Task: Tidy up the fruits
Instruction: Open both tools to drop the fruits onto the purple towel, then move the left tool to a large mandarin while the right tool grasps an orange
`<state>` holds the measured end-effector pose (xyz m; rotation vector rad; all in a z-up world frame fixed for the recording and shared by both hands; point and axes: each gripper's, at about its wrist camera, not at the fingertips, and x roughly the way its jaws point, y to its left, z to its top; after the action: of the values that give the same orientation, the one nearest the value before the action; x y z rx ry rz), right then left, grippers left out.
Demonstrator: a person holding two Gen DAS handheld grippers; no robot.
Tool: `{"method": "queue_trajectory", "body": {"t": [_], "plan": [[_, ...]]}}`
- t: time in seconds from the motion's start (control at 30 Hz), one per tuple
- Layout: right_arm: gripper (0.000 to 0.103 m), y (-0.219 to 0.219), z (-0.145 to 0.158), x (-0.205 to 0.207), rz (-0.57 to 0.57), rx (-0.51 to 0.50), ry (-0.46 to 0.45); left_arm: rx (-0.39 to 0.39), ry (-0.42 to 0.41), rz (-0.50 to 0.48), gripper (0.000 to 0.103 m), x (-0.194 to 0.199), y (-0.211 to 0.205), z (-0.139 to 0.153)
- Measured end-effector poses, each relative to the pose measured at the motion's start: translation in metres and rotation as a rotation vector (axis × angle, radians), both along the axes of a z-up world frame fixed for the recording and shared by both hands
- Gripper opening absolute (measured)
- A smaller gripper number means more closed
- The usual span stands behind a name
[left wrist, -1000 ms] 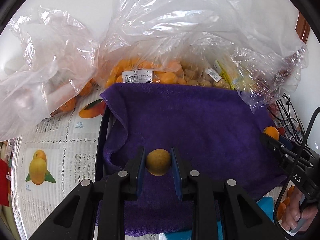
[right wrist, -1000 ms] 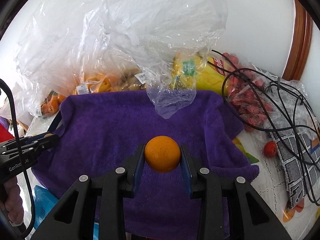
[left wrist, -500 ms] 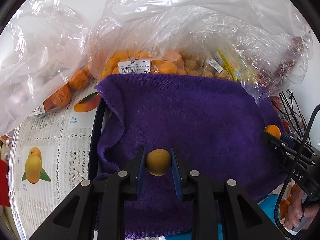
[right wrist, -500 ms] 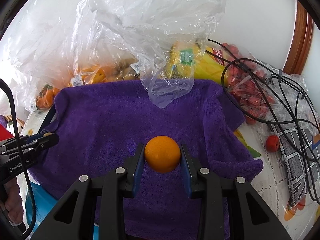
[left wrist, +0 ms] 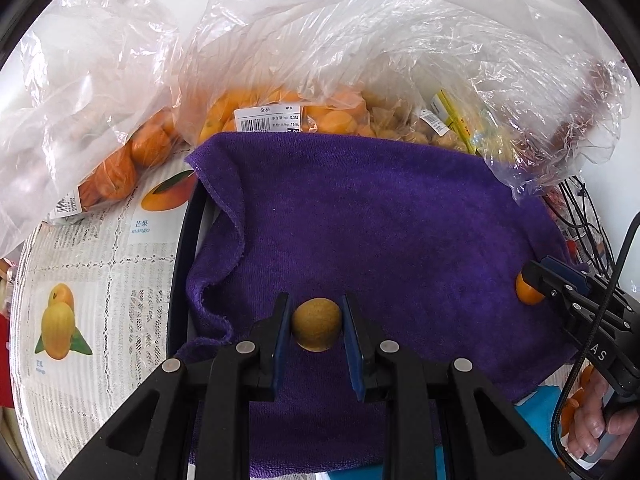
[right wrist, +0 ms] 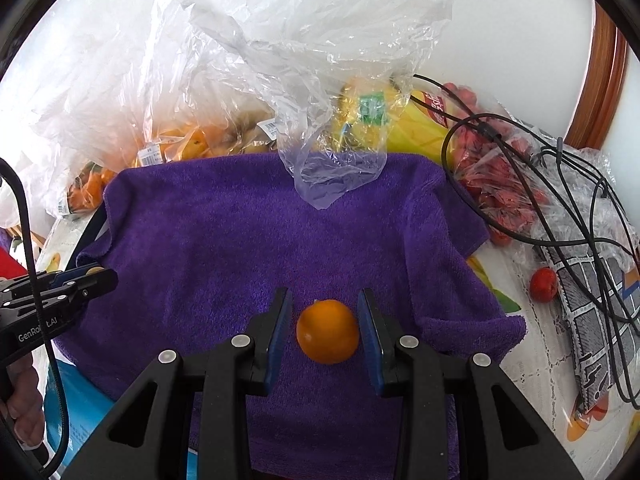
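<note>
My left gripper [left wrist: 316, 330] is shut on a small brownish-yellow round fruit [left wrist: 316, 329] and holds it over the purple towel [left wrist: 380, 232]. My right gripper [right wrist: 325, 330] is open, with gaps on both sides of an orange [right wrist: 328, 331] that lies on the purple towel [right wrist: 248, 240] between the jaws. In the left wrist view the right gripper [left wrist: 560, 292] shows at the right with the orange [left wrist: 526, 294] by its tip. In the right wrist view the left gripper [right wrist: 86, 280] shows at the left.
Clear plastic bags of oranges [left wrist: 116, 176], kumquats [left wrist: 320, 114] and small red fruits [right wrist: 492, 176] line the far edge. Black cables [right wrist: 560, 208] and a loose red fruit [right wrist: 543, 284] lie on the right. A fruit-print tablecloth [left wrist: 92, 272] lies on the left.
My right gripper has opened and let go of the orange, which now rests on the towel. Both grippers have moved lower toward the towel. The left gripper still holds its fruit.
</note>
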<state>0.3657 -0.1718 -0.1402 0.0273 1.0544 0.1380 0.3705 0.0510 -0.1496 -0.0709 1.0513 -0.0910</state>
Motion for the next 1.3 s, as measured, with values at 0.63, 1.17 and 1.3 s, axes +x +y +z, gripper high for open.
{"method": "queue_trajectory", "body": {"t": [0.63, 1.17, 1.3], "plan": [[0.047, -0.01, 0.069, -0.069, -0.012, -0.011, -0.099, -0.016, -0.093, 0.027, 0.031, -0.068, 0.002, 0.061], [0.069, -0.066, 0.097, -0.165, -0.114, -0.118, -0.157, -0.012, -0.152, 0.045, 0.032, -0.158, -0.013, 0.073], [0.069, -0.084, 0.089, -0.187, -0.134, -0.147, -0.168, -0.029, -0.1, 0.039, 0.032, -0.162, -0.016, 0.064]]}}
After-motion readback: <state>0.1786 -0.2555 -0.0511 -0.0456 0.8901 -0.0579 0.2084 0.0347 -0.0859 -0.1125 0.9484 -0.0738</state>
